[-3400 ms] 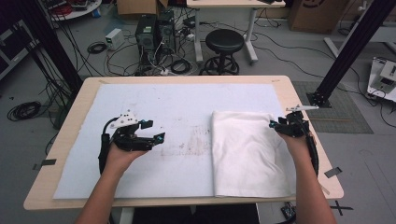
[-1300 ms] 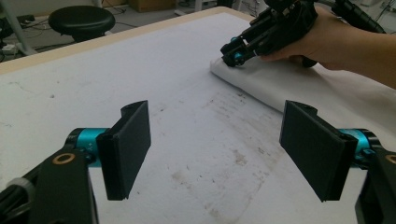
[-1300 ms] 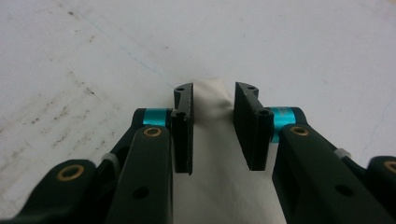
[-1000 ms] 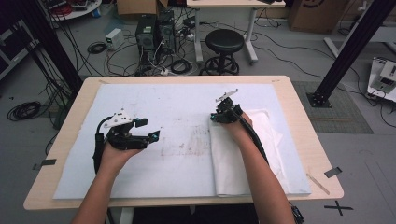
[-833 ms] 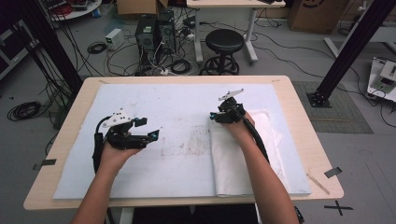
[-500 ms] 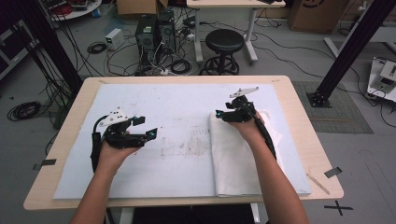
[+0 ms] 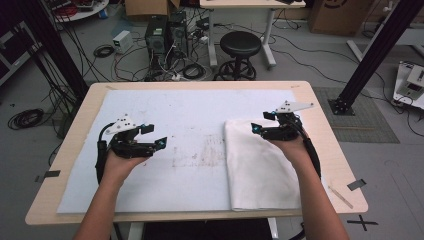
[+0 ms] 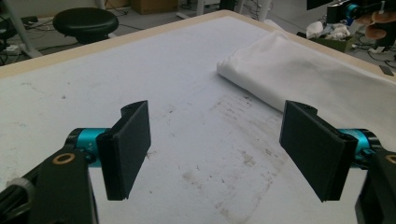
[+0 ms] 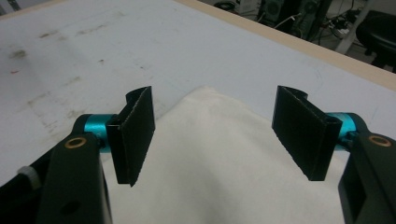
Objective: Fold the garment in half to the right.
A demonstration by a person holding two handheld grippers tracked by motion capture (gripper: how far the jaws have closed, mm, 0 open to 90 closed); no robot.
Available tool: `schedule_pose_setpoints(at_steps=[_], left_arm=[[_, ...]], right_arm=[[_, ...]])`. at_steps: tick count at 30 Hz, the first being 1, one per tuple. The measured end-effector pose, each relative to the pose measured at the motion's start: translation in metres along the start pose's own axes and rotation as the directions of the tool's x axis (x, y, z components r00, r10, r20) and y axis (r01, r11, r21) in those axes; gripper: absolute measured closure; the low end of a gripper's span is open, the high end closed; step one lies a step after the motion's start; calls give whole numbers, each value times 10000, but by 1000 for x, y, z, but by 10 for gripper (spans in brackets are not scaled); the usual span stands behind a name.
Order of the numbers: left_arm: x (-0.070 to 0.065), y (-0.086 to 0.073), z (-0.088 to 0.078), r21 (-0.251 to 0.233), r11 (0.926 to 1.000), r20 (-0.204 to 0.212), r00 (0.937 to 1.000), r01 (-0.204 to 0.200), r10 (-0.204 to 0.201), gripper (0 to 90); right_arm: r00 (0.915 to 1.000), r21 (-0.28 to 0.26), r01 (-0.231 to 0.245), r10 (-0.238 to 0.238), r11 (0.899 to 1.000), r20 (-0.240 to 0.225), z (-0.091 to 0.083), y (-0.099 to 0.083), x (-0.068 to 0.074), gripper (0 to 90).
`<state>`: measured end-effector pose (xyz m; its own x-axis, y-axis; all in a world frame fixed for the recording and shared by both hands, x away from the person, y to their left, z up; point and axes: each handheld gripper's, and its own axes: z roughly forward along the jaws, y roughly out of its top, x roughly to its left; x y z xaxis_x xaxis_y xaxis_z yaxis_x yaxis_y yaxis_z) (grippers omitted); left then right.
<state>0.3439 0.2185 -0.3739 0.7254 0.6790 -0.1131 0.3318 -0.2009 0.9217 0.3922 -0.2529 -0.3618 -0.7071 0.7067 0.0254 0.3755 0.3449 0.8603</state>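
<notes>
Two hand-held grippers over a folded cloth on a table.

The right gripper (image 7: 261, 123) hovers above the far end of the cloth (image 7: 260, 170), forearm reaching in from the near edge and tips aimed left; its jaws have just been opening and stand apart with nothing between them. The left gripper (image 7: 156, 136) sits low over the bare mat (image 7: 175, 110), aimed right, jaws apart and empty. The cloth lies flat on the right half of the mat, long axis running from near edge to far.
</notes>
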Motion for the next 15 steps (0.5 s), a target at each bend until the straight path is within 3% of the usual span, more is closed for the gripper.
schedule_pose_setpoints(at_steps=[9,11,12,15], left_arm=[[-4,-1,4,181,9993,253,9992,-327,323,249],[-7,-1,6,198,9986,342,9982,-495,488,249],[-7,-1,7,214,9984,379,9979,-525,516,249],[-8,-2,8,272,9976,440,9971,-636,624,249]], right_arm=[[9992,-422,305,-316,9986,-247,-20,-28,11,279],[9992,-422,305,-316,9986,-247,-20,-28,11,279],[9982,-167,575,-578,9982,-165,-24,-34,14,277],[9983,-280,538,-543,9982,-197,-25,-40,15,277]])
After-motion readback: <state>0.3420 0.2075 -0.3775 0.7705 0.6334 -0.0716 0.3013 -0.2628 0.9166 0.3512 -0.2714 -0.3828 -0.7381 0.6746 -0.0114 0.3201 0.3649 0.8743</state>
